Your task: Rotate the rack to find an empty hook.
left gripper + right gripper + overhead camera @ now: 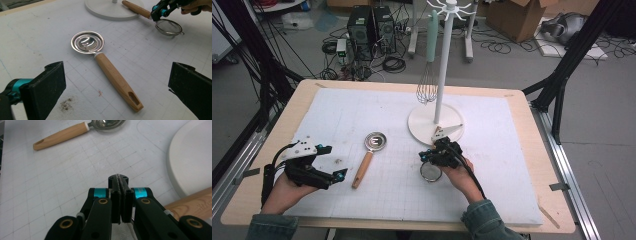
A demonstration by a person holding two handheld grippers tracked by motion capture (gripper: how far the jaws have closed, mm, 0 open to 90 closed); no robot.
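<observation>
Nearest to me, my right gripper (428,159) is closing its fingers tight on the wire rim of the small mesh strainer (430,171), where rim meets handle. The strainer's bowl is resting on the white mat (512,165), and its wooden handle (136,9) is reaching back onto the stand's round base (422,127). I am pinching there, I judge, because the thin rim fits between flat fingers better than the thick handle. At my left, my left gripper (332,162) is waiting with its fingers wide and empty, facing the slotted spoon (369,156) lying flat mid-worktop. Farther off, the white stand (443,65) is carrying a whisk (428,75) on its hooks, so the strainer is probably bound there too.
</observation>
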